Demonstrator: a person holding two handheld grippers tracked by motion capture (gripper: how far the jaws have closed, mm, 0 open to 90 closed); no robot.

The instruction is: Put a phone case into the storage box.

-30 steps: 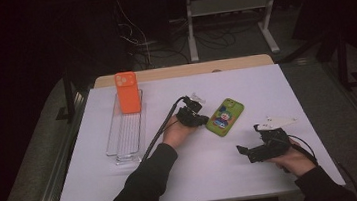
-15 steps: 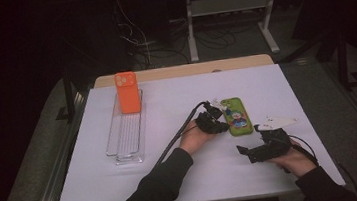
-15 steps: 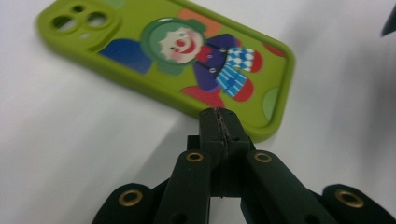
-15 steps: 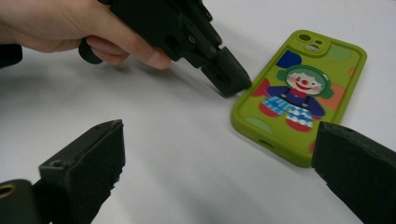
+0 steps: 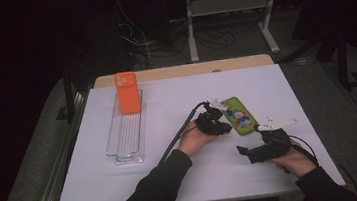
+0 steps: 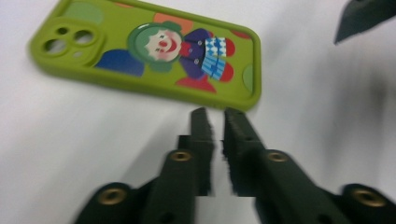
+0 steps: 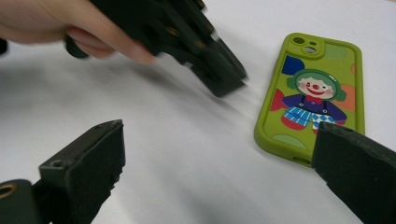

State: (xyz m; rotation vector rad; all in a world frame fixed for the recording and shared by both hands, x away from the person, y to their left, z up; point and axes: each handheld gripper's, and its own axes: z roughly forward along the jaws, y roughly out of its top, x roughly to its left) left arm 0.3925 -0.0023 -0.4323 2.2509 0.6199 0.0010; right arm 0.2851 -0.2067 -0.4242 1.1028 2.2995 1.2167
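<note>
Altogether, two phone cases were present: a green case (image 5: 239,115) flat on the white table (image 5: 185,180), an orange case (image 5: 127,92) upright in one clear tray (image 5: 125,133). The left gripper (image 5: 223,127), just beside the green case, had just been opening slightly, holding nothing; the right gripper (image 5: 250,152) stood wide, empty. Dark room behind.

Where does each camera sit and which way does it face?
High view: above the table's near side, looking forward and down; both forearms and grippers show.
Left gripper view: on the left gripper, facing the green clown-print phone case; narrow jaw gap.
Right gripper view: on the right gripper, jaws wide.
All share the case.
</note>
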